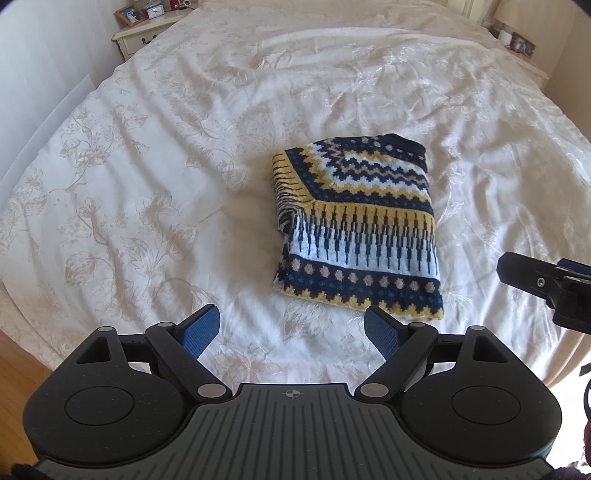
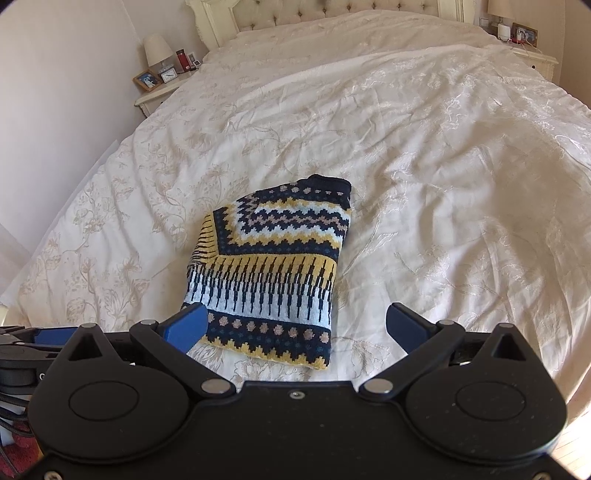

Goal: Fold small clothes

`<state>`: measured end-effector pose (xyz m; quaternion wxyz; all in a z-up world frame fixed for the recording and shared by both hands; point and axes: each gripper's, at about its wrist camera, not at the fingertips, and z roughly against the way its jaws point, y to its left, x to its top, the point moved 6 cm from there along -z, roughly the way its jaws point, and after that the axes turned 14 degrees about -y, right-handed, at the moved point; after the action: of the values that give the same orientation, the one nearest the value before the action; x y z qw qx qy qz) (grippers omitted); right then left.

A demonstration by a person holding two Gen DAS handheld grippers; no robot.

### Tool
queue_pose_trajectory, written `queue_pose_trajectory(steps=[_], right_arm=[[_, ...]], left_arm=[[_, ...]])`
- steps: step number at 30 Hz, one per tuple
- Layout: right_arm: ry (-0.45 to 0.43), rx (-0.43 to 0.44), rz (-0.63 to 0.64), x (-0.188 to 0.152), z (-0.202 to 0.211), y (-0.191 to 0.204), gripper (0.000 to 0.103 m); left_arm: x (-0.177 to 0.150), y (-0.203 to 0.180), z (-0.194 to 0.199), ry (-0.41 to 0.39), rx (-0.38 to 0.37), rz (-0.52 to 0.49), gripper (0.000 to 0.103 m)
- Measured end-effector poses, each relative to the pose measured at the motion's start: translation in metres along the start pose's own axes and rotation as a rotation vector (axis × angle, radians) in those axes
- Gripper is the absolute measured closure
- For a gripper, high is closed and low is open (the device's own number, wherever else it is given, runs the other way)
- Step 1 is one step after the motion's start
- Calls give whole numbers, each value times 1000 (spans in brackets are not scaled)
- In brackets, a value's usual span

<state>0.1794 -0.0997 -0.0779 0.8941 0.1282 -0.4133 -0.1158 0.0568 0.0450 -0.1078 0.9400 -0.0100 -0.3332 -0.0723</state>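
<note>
Left gripper (image 1: 291, 334) right up close at 6 o'clock in its own view, blue pads (image 1: 201, 330) splayed wide, nothing between them, hovering over the bedspread (image 1: 147, 166). Same deal for the right gripper (image 2: 295, 326): jaws wide apart, nothing pinched, though the left blue pad (image 2: 186, 326) overlaps the near-left corner of the knit in that view, and can't tell if it's actually touching or just floating in front. Bit of the right gripper also poking into the left wrist view at 3 o'clock, black with a sliver of blue, well off to the side of the knit. Just past the fingertips, the folded sweater (image 1: 356, 229) lying flat on the bed, folded into a compact rectangle, navy, mustard yellow and pale blue zigzag and dot bands, dark ribbed edge at the far end around 12 o'clock. In the right wrist view it sits (image 2: 269, 273) at about 11 o'clock from the jaws, in the left wrist view at about 1 o'clock, just beyond the right-hand pad. Farther out, lots of rumpled cream floral cover. Way back at 10 o'clock a pale nightstand (image 2: 159, 94) with a lamp (image 2: 158, 48), a framed photo (image 2: 146, 80) and a small clock (image 2: 168, 75); tufted headboard (image 2: 332, 11) at 12, second nightstand (image 2: 535, 59) at 2 o'clock.
</note>
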Motion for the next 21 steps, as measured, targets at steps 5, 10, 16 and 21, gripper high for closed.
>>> queue_pose_trajectory(steps=[5,10,16,21], right_arm=[[10,11,9,1,-4,2,1],[15,21,15,3,-7,3,1],[16,28,13,5,-9,2,1],[17,27,12,5,-9,1,1]], left_arm=[[0,1,-2,10,2,6,18],[1,1,-3,13,8,8,18],[2,0,-4,13,11,7,18],[3,-1,-4,14,11,8,18]])
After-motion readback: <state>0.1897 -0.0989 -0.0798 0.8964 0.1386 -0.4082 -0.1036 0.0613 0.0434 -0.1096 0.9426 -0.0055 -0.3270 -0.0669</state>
